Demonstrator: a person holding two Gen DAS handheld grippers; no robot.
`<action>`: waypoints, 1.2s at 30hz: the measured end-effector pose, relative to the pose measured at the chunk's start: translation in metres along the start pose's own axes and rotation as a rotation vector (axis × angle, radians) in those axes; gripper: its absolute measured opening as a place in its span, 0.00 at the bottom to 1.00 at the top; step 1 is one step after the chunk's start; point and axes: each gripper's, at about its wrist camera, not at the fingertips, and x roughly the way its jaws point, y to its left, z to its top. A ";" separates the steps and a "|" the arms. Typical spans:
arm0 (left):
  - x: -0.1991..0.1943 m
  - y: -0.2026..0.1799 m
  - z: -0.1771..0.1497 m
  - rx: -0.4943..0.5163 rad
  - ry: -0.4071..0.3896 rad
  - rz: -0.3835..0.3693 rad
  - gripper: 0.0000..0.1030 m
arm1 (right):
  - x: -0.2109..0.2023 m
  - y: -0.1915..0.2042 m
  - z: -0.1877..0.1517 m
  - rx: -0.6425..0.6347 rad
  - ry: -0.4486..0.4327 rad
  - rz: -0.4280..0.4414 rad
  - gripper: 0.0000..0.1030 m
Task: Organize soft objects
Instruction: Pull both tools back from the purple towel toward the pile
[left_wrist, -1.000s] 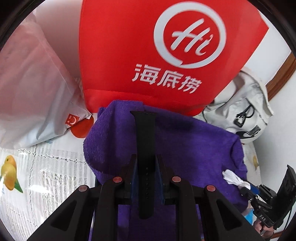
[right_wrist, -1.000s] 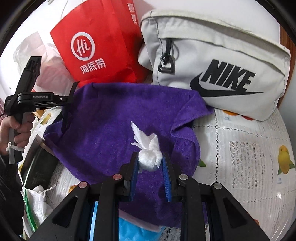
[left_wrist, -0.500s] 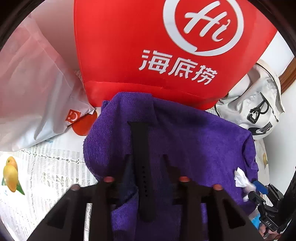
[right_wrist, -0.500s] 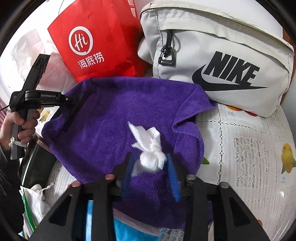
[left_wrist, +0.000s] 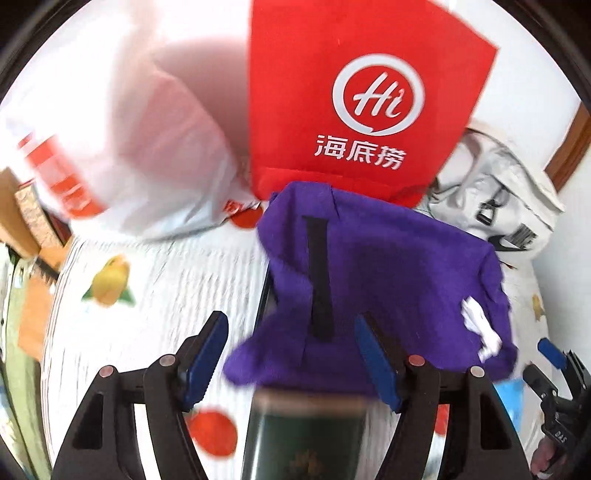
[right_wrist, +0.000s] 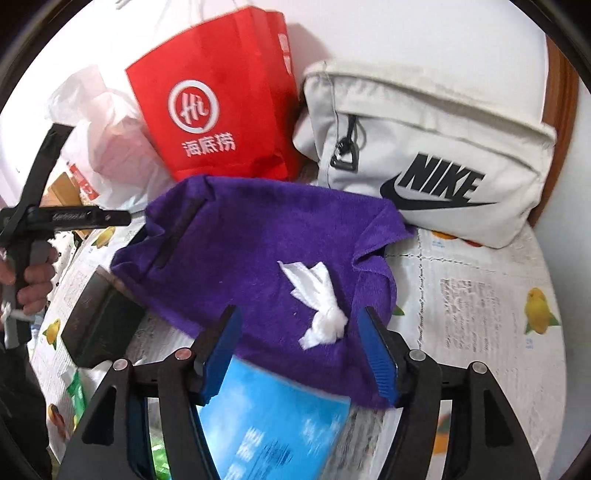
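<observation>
Both grippers are hanging wide apart w/ nothing between the pads: the left gripper (left_wrist: 291, 354) is facing the black strap (left_wrist: 319, 277) lying just ahead on the purple towel (left_wrist: 388, 273), the right gripper (right_wrist: 301, 345) the white tissue wad (right_wrist: 317, 301) resting on the same towel (right_wrist: 236, 254). Only the left view is showing the green-topped box (left_wrist: 306, 435) under the towel's near edge; only the right is showing the blue packet (right_wrist: 273, 424) and the full Nike bag (right_wrist: 424, 162). Beyond the towel the red bag (right_wrist: 218, 110) and Nike bag are closing off the far side, while patterned tablecloth (right_wrist: 480, 306) is lying open right of the right gripper.
</observation>
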 end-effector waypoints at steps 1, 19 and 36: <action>-0.011 0.006 -0.009 -0.010 -0.021 -0.013 0.67 | -0.011 0.007 -0.004 -0.015 -0.017 -0.011 0.74; -0.144 0.061 -0.166 -0.089 -0.125 -0.006 0.66 | -0.118 0.094 -0.083 -0.148 -0.103 -0.022 0.76; -0.230 0.038 -0.244 -0.060 -0.243 -0.040 0.67 | -0.190 0.113 -0.149 -0.132 -0.144 -0.034 0.76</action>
